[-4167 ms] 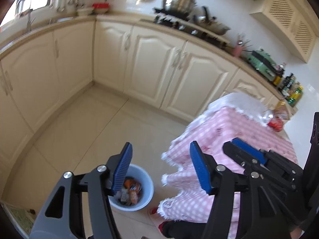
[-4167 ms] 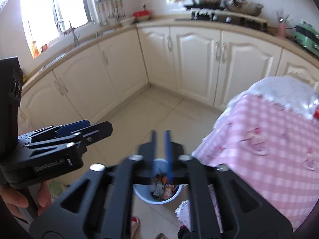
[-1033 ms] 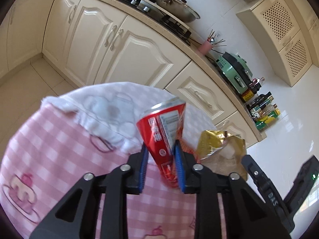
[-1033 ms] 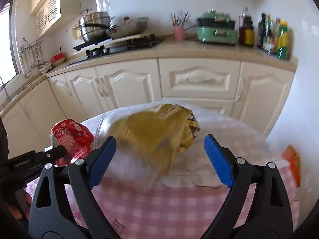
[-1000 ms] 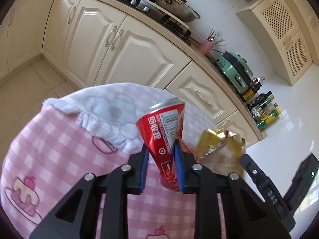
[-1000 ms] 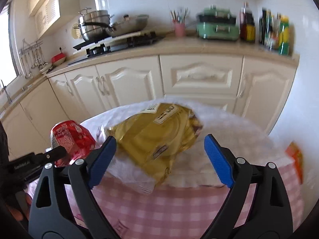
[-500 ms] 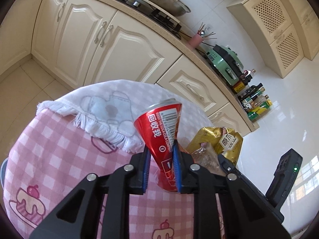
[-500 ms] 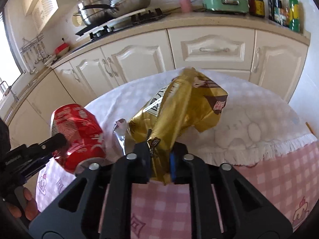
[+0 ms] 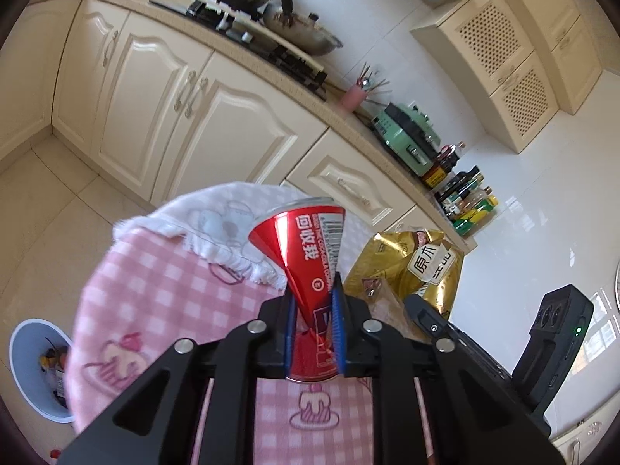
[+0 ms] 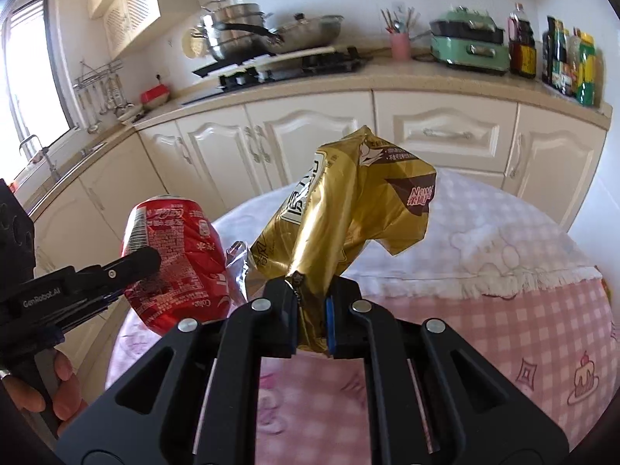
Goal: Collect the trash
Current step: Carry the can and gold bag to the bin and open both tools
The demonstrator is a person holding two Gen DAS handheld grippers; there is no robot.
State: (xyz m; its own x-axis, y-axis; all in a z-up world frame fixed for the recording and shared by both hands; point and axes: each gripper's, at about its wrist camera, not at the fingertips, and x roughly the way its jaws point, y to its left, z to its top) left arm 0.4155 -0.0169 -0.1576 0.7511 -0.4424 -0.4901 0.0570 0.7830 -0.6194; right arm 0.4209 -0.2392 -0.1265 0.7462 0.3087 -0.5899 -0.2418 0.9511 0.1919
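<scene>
Clearly, a crushed red can (image 9: 310,267) is clamped between the blue pads of the left gripper (image 9: 313,333), whose jaws are closing further on it; the can is pinched flat at the pads and flares wider toward its silver top, which is tilted away from the gripper. It is held off the pink checked tablecloth (image 9: 162,302) (a white fringed cloth (image 9: 217,224) is laid over the far part of it). Just to the right of the can, as the left wrist view has it, a gold snack bag (image 9: 414,263) is seen, with the black body of the other gripper below it.

From the right wrist view, the gold snack bag (image 10: 348,209) is gripped by its lower end in the right gripper (image 10: 312,321), the jaws drawn nearly together on the crumpled foil, and the bag is raised above the tablecloth (image 10: 503,310). The can (image 10: 174,259) is seen just left of the bag, apart from it, with one finger of the left gripper (image 10: 128,265) across its side.

Beyond the tablecloth's left edge, on the floor, a pale blue bin (image 9: 23,372) holding some trash is visible.
</scene>
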